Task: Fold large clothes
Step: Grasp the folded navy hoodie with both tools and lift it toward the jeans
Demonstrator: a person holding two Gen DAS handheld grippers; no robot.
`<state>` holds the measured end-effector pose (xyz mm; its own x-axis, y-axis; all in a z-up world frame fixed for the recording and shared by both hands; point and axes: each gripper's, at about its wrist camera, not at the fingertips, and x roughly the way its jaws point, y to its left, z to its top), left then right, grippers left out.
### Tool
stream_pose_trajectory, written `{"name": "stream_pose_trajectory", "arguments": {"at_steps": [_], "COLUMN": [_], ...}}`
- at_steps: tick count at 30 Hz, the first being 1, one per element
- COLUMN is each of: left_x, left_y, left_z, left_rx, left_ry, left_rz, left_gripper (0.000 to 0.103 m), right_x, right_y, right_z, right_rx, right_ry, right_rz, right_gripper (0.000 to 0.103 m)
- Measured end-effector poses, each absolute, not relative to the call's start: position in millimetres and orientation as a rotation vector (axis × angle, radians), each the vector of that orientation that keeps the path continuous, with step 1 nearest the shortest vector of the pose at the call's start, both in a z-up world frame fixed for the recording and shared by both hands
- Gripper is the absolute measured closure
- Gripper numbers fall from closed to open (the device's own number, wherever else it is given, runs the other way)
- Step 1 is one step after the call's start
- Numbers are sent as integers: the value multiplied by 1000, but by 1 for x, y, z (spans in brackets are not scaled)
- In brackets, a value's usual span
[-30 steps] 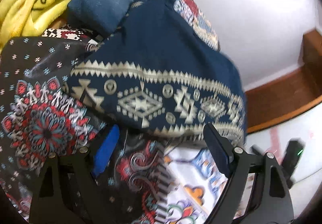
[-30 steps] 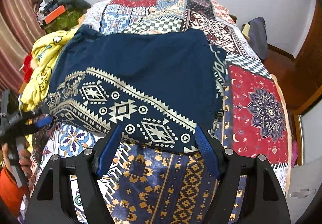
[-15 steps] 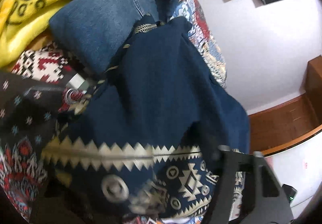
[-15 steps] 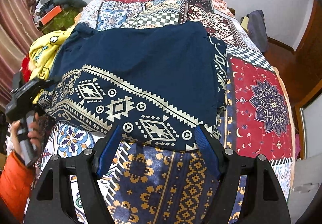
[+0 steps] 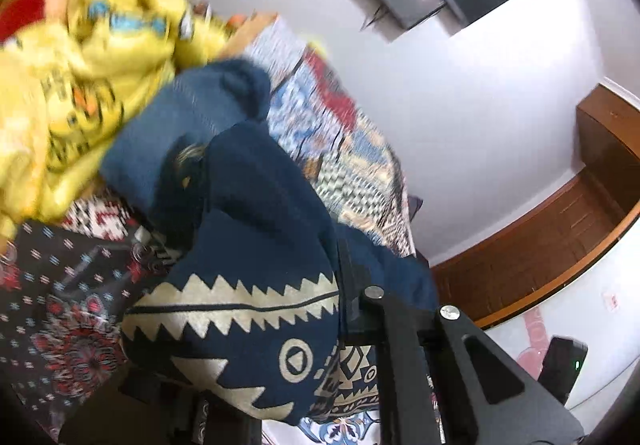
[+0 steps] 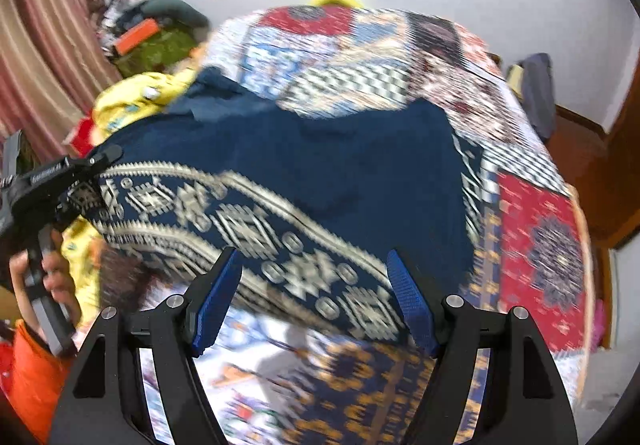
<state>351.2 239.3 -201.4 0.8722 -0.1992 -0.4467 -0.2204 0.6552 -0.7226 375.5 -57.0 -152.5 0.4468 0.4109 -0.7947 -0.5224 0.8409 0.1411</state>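
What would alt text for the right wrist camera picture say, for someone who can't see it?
A navy garment with cream geometric borders lies spread over a patchwork bedspread. The open right gripper hovers at its near edge, while the left gripper grips its left corner. The picture is motion-blurred.

Left claw (image 5: 256, 325) fingers buried under bunched navy cloth (image 5: 248, 309), its grip hidden, yellow blanket (image 5: 92, 57) smeared by blur, quilt (image 6: 360, 57) pattern streaked, cloth's far corner behind jeans (image 5: 172, 133), right claw (image 6: 314, 301) bases cut off below.
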Motion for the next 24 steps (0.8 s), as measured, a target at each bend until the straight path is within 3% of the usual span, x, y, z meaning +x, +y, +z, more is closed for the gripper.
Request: {"name": "stream_pose_trajectory", "arguments": {"at_steps": [7,13,24], "left_x": [317,309,344], "left_y": [237,223,170], "left_z": [-161,-160,-146], "left_rx": [-664,-516,-409], "left_ry": [465,493,525], "left_rz": [117,125,9], "left_gripper": [92,92,92], "right_x": [377,379,388], "right_y": [13,51,26], "right_z": [-162,-197,-219], "right_rx": [-168,-241,-117], "right_ry": [972,1057,1234], "right_rz": [720,783,797], "right_gripper": [31,31,30]}}
